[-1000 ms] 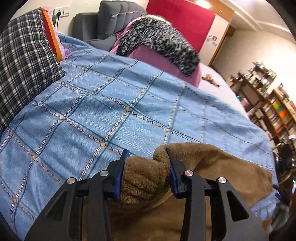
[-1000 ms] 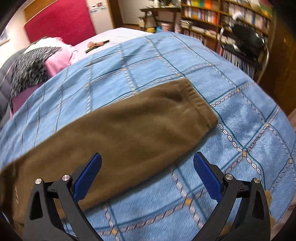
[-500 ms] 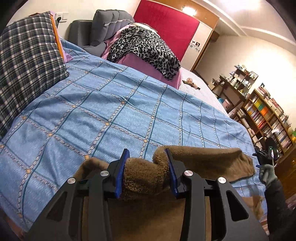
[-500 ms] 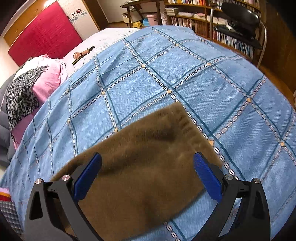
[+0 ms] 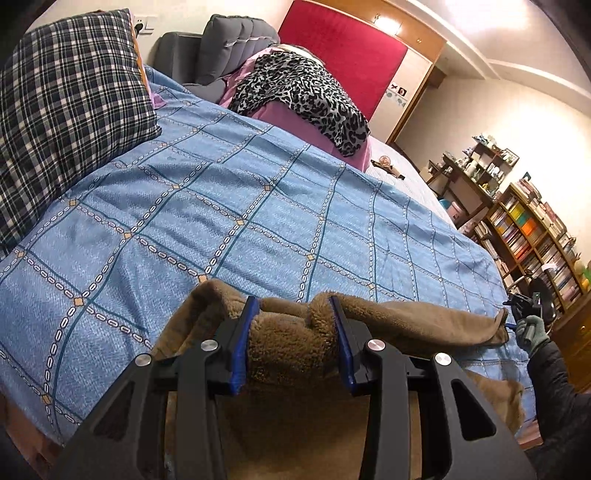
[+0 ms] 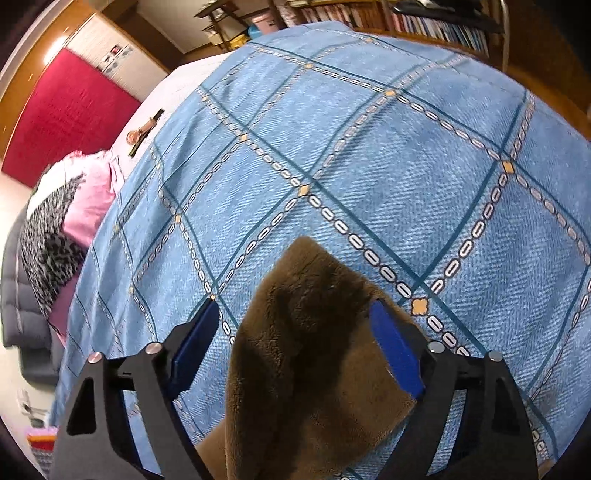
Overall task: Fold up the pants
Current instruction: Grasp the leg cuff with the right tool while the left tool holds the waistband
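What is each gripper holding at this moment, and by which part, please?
The left gripper is shut on the bunched end of the brown pants. The right gripper straddles the other end, fingers apart.

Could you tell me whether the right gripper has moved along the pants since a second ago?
Yes. The right gripper moved to the pants cuff, toward the bookshelf.

- A blue bedspread (image 5: pixel 258 206) with a chain-link grid pattern covers the bed, spreading ahead of the fingers in both views.
- A dark plaid pillow (image 5: pixel 70 107) lies far ahead, to the left of the left fingers.
- A leopard-print cloth (image 5: pixel 303 92) drapes over pink bedding (image 5: pixel 295 122) well beyond the fingers, before a red panel (image 5: pixel 343 55).
- Bookshelves (image 5: pixel 532 236) stand off to the right.
- A grey padded seat (image 5: pixel 229 44) sits at the far end.
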The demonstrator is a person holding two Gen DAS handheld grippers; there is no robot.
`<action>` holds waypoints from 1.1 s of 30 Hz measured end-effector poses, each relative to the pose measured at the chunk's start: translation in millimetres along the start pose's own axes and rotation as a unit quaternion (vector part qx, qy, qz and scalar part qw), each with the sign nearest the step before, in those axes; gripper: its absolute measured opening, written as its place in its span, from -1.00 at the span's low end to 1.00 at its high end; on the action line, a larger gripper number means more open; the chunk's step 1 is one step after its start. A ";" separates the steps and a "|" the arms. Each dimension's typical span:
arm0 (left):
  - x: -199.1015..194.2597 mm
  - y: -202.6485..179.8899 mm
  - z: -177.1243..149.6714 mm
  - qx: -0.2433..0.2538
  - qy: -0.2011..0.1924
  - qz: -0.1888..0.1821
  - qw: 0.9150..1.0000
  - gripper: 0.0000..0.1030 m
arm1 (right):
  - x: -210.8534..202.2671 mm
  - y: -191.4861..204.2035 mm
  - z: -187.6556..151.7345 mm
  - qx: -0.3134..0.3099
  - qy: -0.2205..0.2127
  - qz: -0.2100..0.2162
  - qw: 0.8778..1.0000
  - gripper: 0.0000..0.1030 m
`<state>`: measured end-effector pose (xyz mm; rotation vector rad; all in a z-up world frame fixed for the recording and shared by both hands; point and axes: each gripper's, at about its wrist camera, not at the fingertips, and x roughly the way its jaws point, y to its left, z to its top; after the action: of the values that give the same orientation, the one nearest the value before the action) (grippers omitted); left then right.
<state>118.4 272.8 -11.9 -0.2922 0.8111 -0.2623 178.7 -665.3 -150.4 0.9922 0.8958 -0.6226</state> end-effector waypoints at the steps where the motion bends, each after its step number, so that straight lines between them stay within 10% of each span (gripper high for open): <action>1: 0.3 1.7 -1.6 0.001 0.000 0.002 1.000 -0.26 | -0.4 -0.8 0.7 0.002 0.001 0.001 1.000 0.53; 14: -4.3 11.2 -15.6 -0.008 -0.006 -0.009 1.000 -0.26 | 1.7 20.5 -1.2 -0.011 0.018 -0.014 1.000 0.46; 17: -4.9 11.6 -19.8 -0.013 -0.006 -0.011 1.000 -0.26 | 14.0 28.6 -5.0 -0.026 0.020 -0.052 0.998 0.25; 22: -2.6 13.1 -18.0 -0.019 -0.007 -0.011 1.000 -0.26 | 20.9 23.8 -12.4 -0.034 0.019 -0.108 0.993 -0.64; 33: 3.9 20.0 18.9 -0.043 -0.046 -0.046 0.997 -0.27 | -95.7 -25.5 -30.1 -0.016 -0.036 -0.029 0.999 -0.85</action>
<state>137.3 292.9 -9.3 -0.4202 0.7205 -0.2982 99.7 -644.3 -86.9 0.9128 0.8706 -0.6865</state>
